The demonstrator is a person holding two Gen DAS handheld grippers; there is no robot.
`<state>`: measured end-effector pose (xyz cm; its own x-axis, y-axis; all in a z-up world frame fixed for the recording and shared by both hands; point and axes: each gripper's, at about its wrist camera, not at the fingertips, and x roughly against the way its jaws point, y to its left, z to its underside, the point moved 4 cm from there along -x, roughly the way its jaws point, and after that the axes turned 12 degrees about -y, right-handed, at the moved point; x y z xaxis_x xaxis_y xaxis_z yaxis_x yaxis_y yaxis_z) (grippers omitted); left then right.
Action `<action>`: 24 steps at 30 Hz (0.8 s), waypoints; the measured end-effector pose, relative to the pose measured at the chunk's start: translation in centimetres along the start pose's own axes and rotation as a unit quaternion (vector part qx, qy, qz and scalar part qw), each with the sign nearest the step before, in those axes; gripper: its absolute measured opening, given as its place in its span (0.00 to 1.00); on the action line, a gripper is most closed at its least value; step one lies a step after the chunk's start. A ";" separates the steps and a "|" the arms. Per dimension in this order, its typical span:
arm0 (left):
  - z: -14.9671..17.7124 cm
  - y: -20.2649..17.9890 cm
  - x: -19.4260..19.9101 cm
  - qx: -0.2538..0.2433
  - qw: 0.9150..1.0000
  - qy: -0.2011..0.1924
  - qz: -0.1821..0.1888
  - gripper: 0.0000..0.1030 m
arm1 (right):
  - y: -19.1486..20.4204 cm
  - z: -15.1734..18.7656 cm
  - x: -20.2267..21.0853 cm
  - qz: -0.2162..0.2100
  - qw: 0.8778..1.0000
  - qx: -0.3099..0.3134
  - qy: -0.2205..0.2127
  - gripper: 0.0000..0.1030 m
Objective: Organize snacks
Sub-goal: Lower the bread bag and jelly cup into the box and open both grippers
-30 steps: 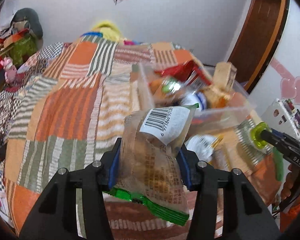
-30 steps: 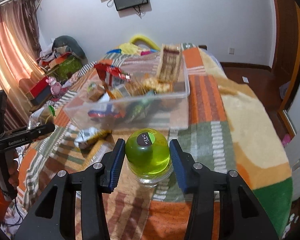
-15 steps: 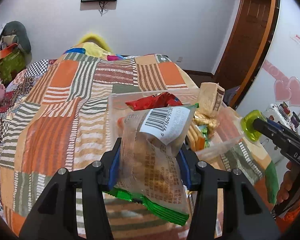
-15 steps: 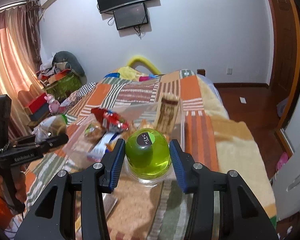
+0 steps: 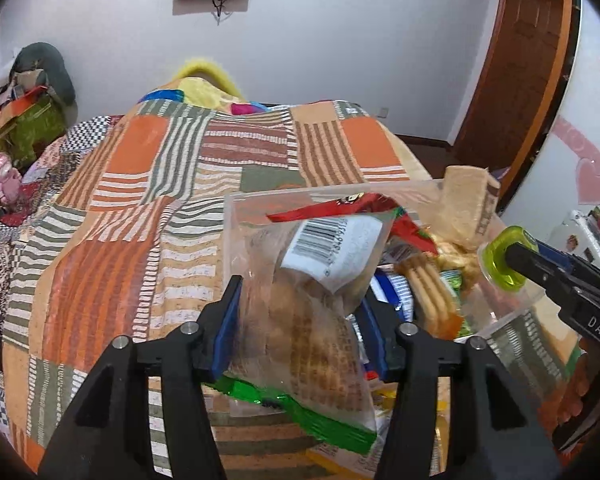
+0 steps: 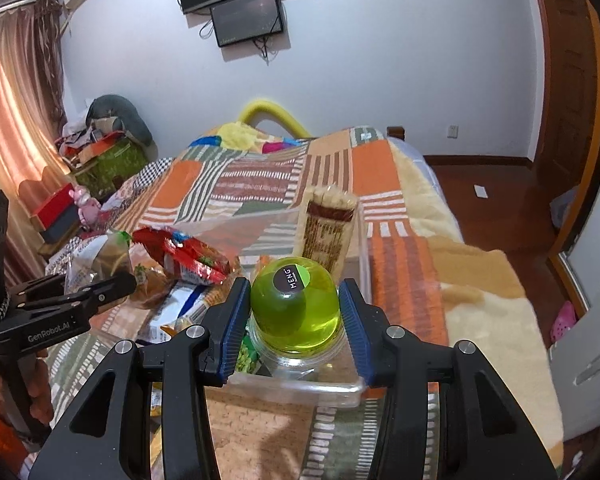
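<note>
My left gripper point(image 5: 300, 330) is shut on a clear bag of brown biscuits point(image 5: 312, 312) with a barcode label and green edge, held over the near left corner of a clear plastic bin point(image 5: 236, 216) of snacks. My right gripper point(image 6: 294, 322) is shut on a green jelly cup point(image 6: 296, 300) labelled MENG, held over the bin's near rim point(image 6: 300, 386). The cup also shows in the left wrist view point(image 5: 500, 260), and the left gripper with its bag in the right wrist view point(image 6: 96, 280). A red packet point(image 6: 180, 256) and a tall cracker pack point(image 6: 328, 228) stand in the bin.
The bin sits on a bed with an orange and green patchwork quilt point(image 5: 120, 200). Loose packets point(image 5: 340, 456) lie on the quilt by the bin's near side. Clutter and boxes point(image 6: 100, 152) stand left of the bed; a wooden door point(image 5: 532, 80) is at right.
Both grippers have moved forward to the bin with their loads. The biscuit bag and the jelly cup now hang over the bin instead of over the quilt in front of it.
</note>
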<state>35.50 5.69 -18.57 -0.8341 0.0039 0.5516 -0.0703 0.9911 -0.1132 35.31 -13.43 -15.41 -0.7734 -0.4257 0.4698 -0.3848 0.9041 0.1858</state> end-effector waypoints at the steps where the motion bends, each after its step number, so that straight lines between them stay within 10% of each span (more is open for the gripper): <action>1: 0.1 0.1 -0.1 0.001 1.000 0.003 0.000 0.60 | 0.0 0.2 -0.1 0.003 1.000 0.002 0.004 0.41; 24: 2.1 -0.4 10.2 -0.040 0.998 -0.037 0.017 0.86 | 4.3 2.6 5.4 -0.049 0.998 0.012 0.032 0.57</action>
<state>25.90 5.06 -14.68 -0.8735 0.0299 0.4858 -0.0002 0.9981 -0.0618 28.15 -11.91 -14.32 -0.6981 -0.5078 0.5048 -0.4692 0.8570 0.2131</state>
